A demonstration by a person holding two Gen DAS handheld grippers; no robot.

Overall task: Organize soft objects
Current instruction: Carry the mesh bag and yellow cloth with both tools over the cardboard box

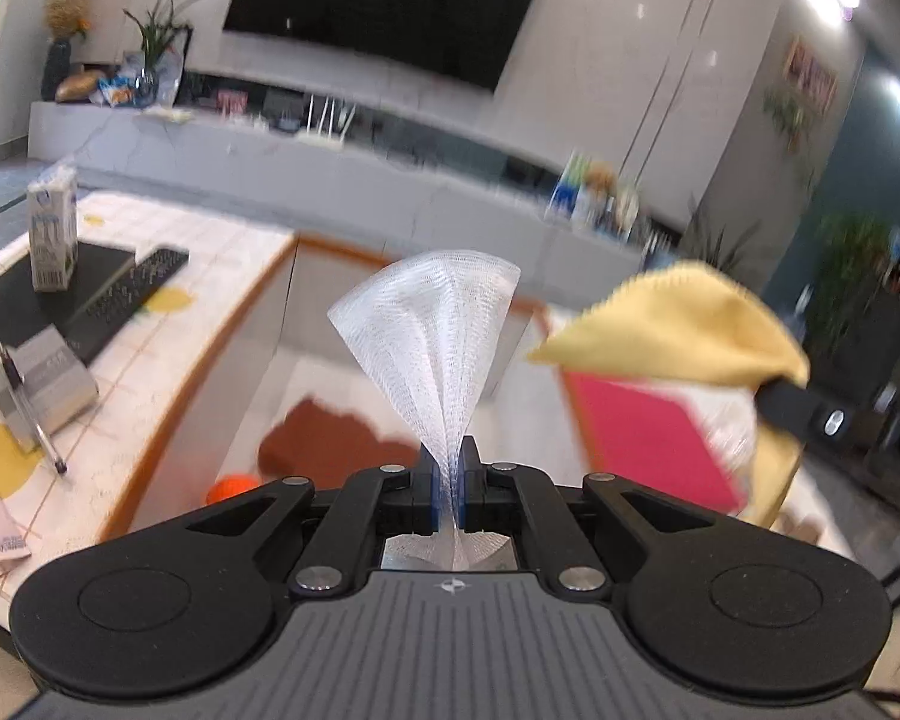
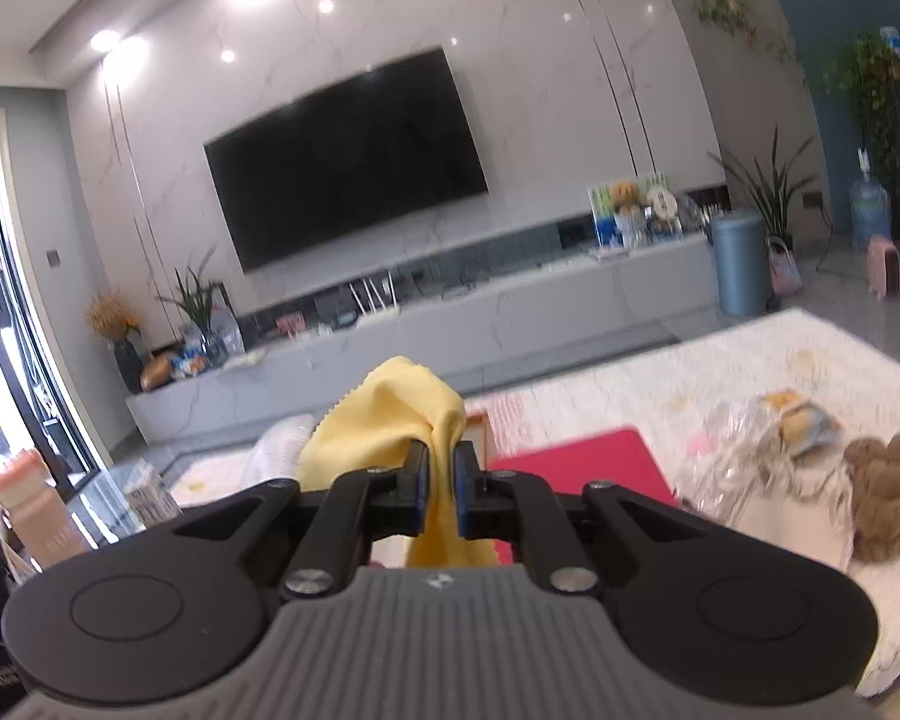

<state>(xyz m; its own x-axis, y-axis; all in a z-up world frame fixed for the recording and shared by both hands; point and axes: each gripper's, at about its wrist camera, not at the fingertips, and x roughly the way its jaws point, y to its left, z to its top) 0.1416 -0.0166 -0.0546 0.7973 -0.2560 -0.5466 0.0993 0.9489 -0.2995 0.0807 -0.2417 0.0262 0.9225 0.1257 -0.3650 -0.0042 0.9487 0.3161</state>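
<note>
My left gripper (image 1: 448, 468) is shut on a white mesh cloth (image 1: 432, 330) that fans out upward above the jaws, held in the air. My right gripper (image 2: 441, 468) is shut on a yellow cloth (image 2: 390, 414) that bunches over the left finger, also lifted. The yellow cloth (image 1: 684, 324) shows at the right of the left wrist view with the right gripper's black finger (image 1: 804, 411). A brown plush toy (image 2: 888, 492) lies on the white cover at the right. A brown cloth (image 1: 324, 438) lies in the tray below.
A wood-rimmed tray (image 1: 210, 360) holds an orange ball (image 1: 234, 489). A pink board (image 2: 576, 456) lies ahead, a clear plastic bag (image 2: 762, 450) beside the plush. At left stand a milk carton (image 1: 54, 234), a dark keyboard (image 1: 132, 288) and a pen holder (image 1: 36, 390).
</note>
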